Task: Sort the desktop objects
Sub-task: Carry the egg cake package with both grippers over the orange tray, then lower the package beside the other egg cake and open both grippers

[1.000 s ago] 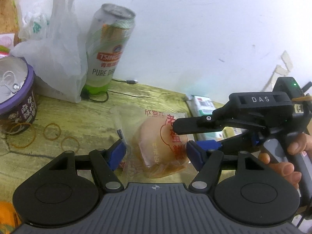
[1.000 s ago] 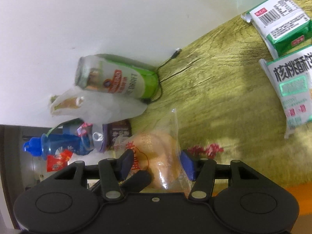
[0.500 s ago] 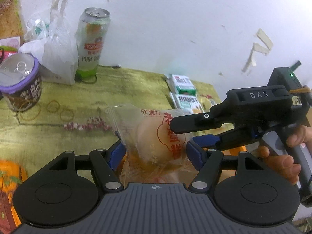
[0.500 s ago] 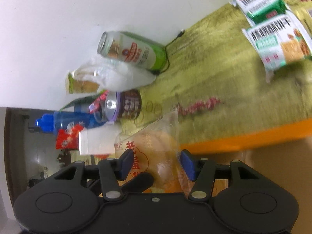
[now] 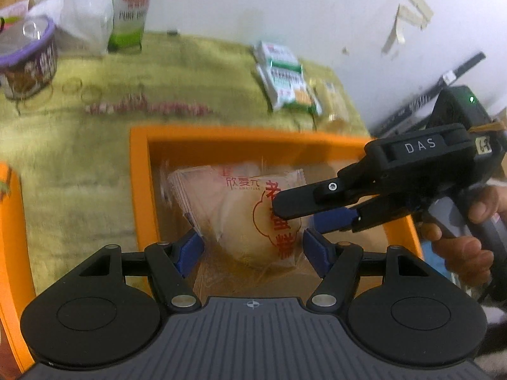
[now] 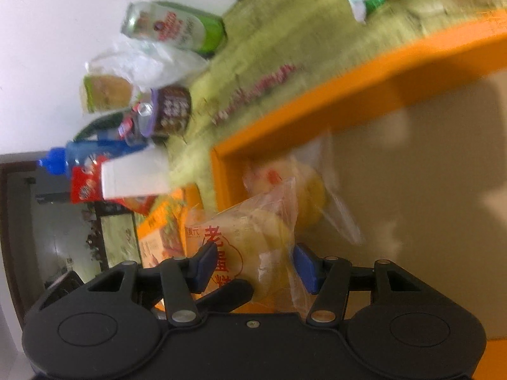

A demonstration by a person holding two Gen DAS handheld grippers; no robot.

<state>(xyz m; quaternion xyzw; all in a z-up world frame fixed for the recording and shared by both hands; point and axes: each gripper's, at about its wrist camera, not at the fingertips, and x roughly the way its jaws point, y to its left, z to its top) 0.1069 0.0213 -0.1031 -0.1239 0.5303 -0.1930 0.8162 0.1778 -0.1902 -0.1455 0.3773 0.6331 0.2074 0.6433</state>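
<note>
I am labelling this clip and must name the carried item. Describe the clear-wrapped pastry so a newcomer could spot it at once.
Start at the open orange bin in front of the yellow-green tabletop. Above its floor sits the clear plastic packet with a round pale cake, between the blue pads of the left gripper and pinched by the right gripper. Red Chinese lettering in a red cloud outline distinguishes it from the green biscuit packs.

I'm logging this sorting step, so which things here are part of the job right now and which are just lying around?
In the job:
- cake packet, over the box
- orange box
- left gripper, around the packet
- right gripper, clamped on it

Lying about:
- beer can
- purple tin
- plastic bag
- green snack packs
- rubber bands
</note>
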